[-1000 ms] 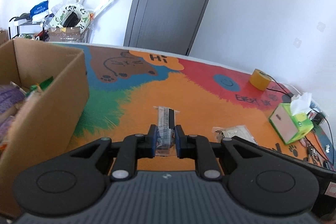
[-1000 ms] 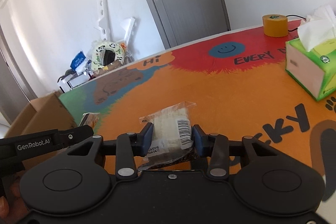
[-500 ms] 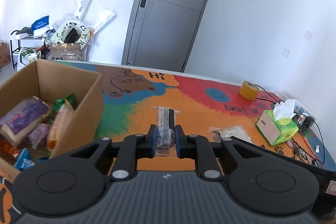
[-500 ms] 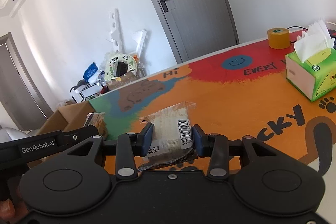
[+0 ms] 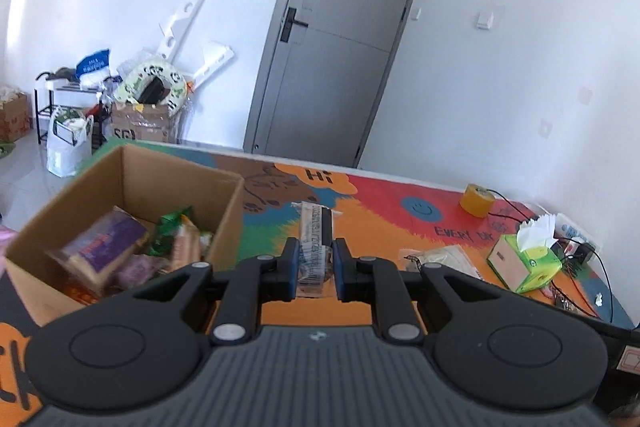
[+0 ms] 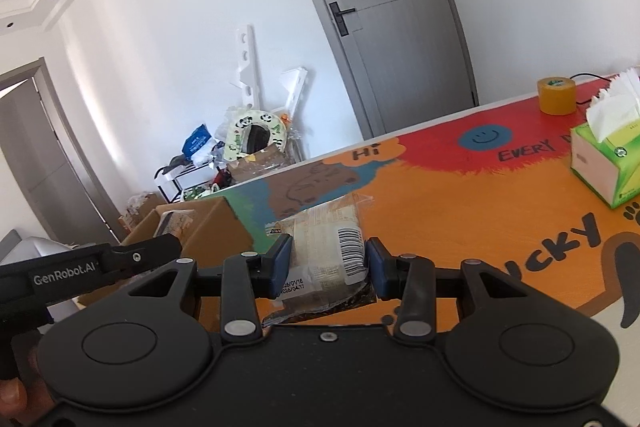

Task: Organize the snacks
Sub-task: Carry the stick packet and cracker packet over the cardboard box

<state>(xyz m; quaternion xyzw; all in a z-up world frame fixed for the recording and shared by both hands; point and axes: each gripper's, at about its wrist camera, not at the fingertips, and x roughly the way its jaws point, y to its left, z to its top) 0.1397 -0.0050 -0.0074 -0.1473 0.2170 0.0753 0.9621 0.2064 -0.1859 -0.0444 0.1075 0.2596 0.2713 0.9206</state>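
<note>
Left wrist: left claw point(image 5: 316, 263) pinches narrow packet point(image 5: 316, 231), apparently lengthwise, pointing forward.

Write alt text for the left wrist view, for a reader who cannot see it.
The left claw is shut on a slim clear-wrapped snack bar, held above a colourful table. To its left, an open cardboard box holds other snack packs. A green tissue box and a yellow tape roll stand to the right.
</note>
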